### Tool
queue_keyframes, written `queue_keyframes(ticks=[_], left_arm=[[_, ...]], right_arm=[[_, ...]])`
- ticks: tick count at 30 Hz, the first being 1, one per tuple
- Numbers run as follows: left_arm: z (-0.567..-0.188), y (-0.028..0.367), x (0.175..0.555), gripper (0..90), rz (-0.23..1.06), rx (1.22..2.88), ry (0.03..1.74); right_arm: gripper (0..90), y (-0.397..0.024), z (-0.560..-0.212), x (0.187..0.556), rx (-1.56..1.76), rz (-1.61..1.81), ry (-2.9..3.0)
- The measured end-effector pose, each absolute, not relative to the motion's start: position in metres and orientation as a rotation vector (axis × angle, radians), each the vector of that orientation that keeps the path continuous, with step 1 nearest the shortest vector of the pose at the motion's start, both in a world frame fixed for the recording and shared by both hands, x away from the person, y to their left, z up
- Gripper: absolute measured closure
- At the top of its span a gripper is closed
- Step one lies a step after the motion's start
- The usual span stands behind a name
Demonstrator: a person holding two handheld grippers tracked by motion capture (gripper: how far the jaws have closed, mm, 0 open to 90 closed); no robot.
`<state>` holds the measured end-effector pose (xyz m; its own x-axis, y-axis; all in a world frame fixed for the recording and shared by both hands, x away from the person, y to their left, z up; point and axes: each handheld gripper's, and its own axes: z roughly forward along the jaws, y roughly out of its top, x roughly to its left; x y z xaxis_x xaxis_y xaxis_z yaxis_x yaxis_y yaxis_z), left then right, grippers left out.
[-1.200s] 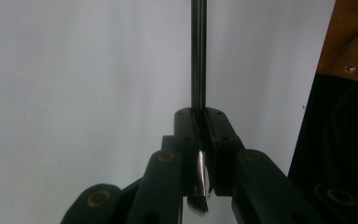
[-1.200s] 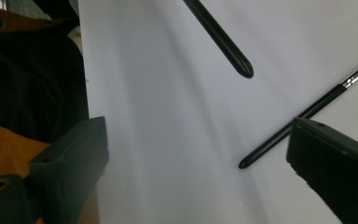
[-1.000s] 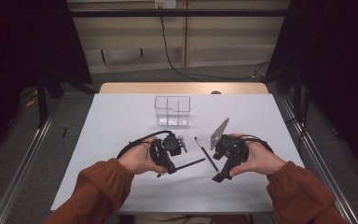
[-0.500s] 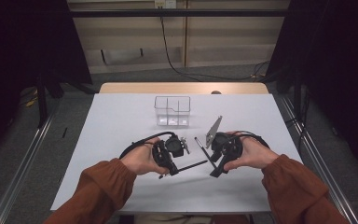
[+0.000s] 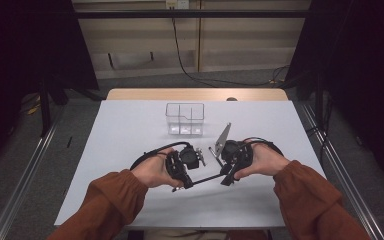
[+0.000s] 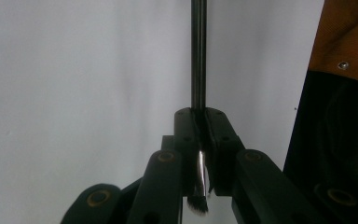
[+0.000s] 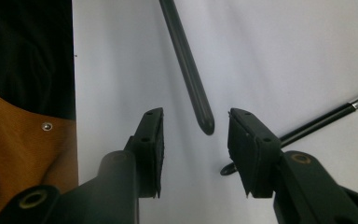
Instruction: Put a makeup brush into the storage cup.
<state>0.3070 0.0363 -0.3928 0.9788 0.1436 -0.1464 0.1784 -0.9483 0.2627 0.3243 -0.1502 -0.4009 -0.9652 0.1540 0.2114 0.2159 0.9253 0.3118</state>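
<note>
My left gripper [image 5: 189, 182] [image 6: 199, 114] is shut on a thin black makeup brush [image 5: 206, 178] near its silver ferrule, with the bristles [image 6: 198, 205] back between the jaws. The handle [image 6: 198, 56] points straight out towards the other hand. My right gripper [image 5: 226, 178] [image 7: 196, 121] faces it. Its jaws have just been closing and stand apart, with the rounded end of the handle [image 7: 191, 79] between them, clear of both pads.
A clear plastic organiser box [image 5: 185, 119] with compartments stands farther back on the white table [image 5: 130, 130]. A second black brush [image 7: 326, 119] [image 5: 213, 152] lies on the table beside the right gripper. Orange-brown sleeves [image 5: 110, 195] come in from the near edge.
The right hand has shifted a little left, bringing its gripper up to the free end of the brush, and its jaws have narrowed. The left hand has kept still.
</note>
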Motion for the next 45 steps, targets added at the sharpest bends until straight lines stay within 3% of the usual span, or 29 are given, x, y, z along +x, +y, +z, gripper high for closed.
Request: queue_keyframes(ticks=[6,29,45], left_arm=[[-0.394,0.036,0.306,84.3,-0.188,2.830,0.233],[-0.399,0.034,0.302,84.3,-0.175,2.798,0.232],[-0.399,0.040,0.309,81.4,-0.169,2.791,0.205]], right_arm=[[56.6,-0.142,-0.402,0.326,-0.247,-0.510,-2.934],[80.5,-0.136,-0.406,0.322,-0.153,-0.520,-2.919],[84.1,-0.138,-0.406,0.321,-0.128,-0.550,-2.894]])
